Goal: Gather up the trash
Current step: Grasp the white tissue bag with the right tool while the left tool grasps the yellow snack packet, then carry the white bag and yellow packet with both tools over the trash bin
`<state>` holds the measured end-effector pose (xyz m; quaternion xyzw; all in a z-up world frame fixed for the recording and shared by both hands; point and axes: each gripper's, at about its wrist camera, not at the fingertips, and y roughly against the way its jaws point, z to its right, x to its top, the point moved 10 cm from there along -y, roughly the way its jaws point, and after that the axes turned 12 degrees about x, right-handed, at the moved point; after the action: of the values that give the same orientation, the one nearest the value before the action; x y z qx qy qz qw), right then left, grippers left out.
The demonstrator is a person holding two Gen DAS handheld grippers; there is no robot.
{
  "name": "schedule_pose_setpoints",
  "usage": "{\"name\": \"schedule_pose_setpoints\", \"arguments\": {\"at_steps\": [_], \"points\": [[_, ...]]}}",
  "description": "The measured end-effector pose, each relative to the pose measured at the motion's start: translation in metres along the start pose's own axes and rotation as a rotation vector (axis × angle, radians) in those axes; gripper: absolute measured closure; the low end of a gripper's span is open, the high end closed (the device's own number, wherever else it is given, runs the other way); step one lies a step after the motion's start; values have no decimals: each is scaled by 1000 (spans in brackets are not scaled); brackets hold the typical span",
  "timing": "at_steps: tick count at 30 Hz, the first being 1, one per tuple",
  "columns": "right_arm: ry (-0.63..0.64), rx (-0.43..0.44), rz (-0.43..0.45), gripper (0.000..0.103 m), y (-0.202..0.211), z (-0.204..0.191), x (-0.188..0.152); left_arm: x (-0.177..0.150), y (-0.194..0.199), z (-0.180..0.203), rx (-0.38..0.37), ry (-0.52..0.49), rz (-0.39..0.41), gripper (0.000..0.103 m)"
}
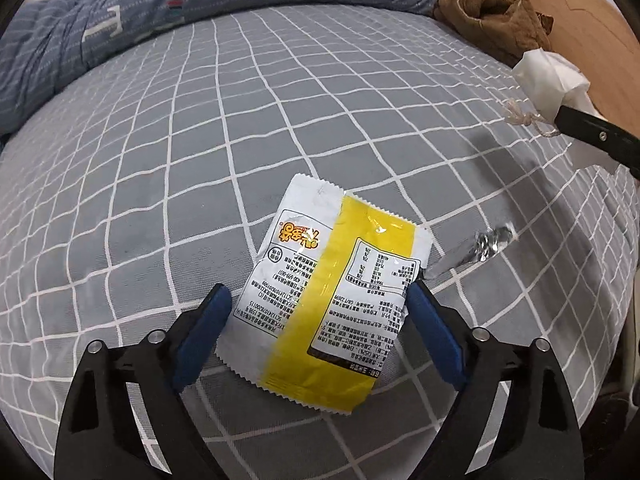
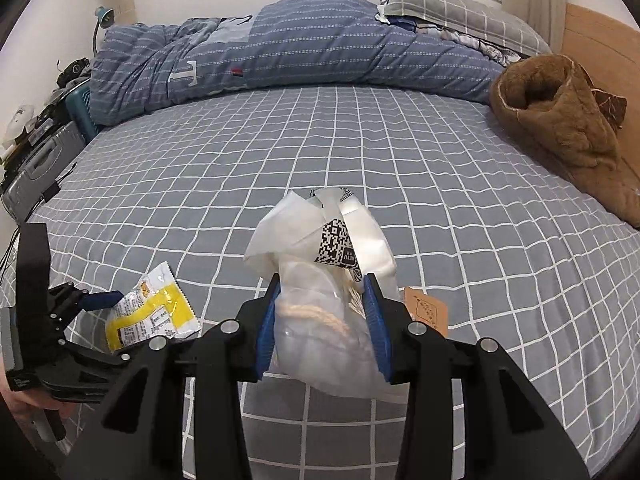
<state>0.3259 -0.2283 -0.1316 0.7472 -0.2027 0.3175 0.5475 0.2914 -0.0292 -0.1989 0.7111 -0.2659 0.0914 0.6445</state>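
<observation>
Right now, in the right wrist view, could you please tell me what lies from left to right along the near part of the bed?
Left gripper → yellow and white snack wrapper → clear plastic bag clamped in the right gripper → brown paper tag.

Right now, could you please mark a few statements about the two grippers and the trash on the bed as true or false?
1. The right gripper is clamped on a bundle of clear plastic packaging. True.
2. The yellow and white wrapper lies between the left gripper's blue fingers. True.
3. The wrapper is already lifted clear of the checked bedsheet. False: it lies flat on the sheet, and the left jaws stand open around it.
4. The brown fleece garment is in the left gripper. False: it lies at the bed's edge by the wooden headboard.
5. A crumpled clear film scrap lies beside the wrapper. True.
</observation>
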Motion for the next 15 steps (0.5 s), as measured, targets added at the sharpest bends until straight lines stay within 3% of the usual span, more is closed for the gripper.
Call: {"name": "schedule_pose_setpoints", "arguments": {"at_steps": [9,15], "points": [[10,7,-1,65,0,-7,1,-8,-2,-1,34,24,-4,49],[12,8,-5,65,-2,-9,0,-7,3,-4,29,56,3,55]]}}
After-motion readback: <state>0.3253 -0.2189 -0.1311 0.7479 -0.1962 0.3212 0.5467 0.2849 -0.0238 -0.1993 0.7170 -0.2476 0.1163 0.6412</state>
